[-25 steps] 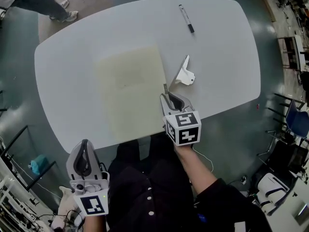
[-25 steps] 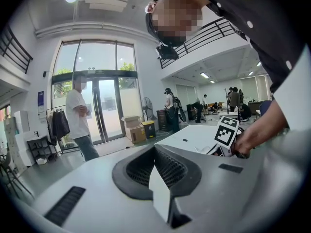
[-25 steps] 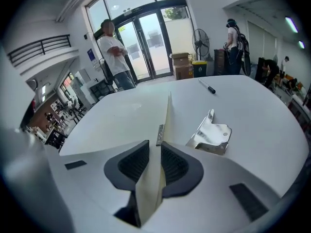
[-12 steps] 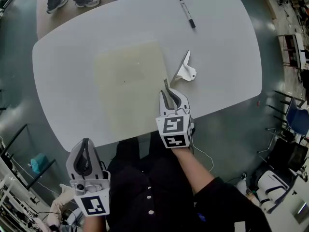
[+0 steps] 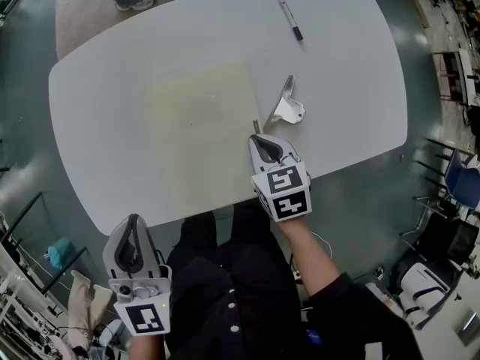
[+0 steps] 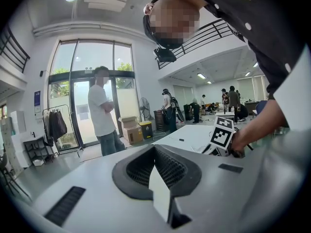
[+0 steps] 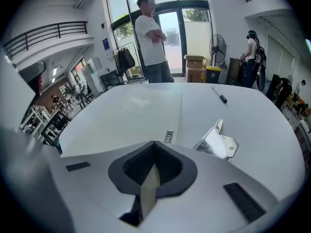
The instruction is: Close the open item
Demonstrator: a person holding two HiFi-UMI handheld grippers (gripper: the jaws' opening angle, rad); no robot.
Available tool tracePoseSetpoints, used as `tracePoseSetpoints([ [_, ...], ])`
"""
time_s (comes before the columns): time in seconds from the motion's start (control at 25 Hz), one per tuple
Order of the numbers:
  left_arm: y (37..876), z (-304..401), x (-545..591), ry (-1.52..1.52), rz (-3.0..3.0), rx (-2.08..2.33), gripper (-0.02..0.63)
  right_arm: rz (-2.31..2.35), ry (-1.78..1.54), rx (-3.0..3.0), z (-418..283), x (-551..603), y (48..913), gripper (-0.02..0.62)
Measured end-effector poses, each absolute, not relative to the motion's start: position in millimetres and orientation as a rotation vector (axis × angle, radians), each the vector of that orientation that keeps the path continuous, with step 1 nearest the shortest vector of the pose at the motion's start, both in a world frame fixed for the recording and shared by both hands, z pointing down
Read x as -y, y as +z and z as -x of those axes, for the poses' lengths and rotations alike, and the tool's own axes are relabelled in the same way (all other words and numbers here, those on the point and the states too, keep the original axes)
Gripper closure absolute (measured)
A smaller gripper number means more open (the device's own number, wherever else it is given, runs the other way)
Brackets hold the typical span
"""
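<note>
the tongs were both empty, the left gripper pressed together at lower left, the right gripper closing tight at centre just below the open item, its flap raised; approach looked underway, next needing a downward push.

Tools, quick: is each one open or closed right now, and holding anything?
Left tool: closed, holding nothing.
Right tool: closing, jaws together, nothing between them.

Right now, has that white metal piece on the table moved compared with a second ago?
No. The white metal piece sits the same way beside the right edge of the pale mat, below the marker.
</note>
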State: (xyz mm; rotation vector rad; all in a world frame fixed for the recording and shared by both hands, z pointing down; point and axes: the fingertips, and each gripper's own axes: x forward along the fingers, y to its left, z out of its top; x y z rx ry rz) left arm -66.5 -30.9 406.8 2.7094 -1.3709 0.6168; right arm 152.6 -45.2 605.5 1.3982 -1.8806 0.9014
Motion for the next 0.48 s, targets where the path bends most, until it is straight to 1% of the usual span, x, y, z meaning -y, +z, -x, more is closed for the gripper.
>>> tracePoseSetpoints([
  [0.48, 409.0, 65.3, 27.7, 0.612, -2.713, 1.368, 0.589, -1.340, 0.918, 1.894, -153.1, 46.2, 611.7, 0.569],
])
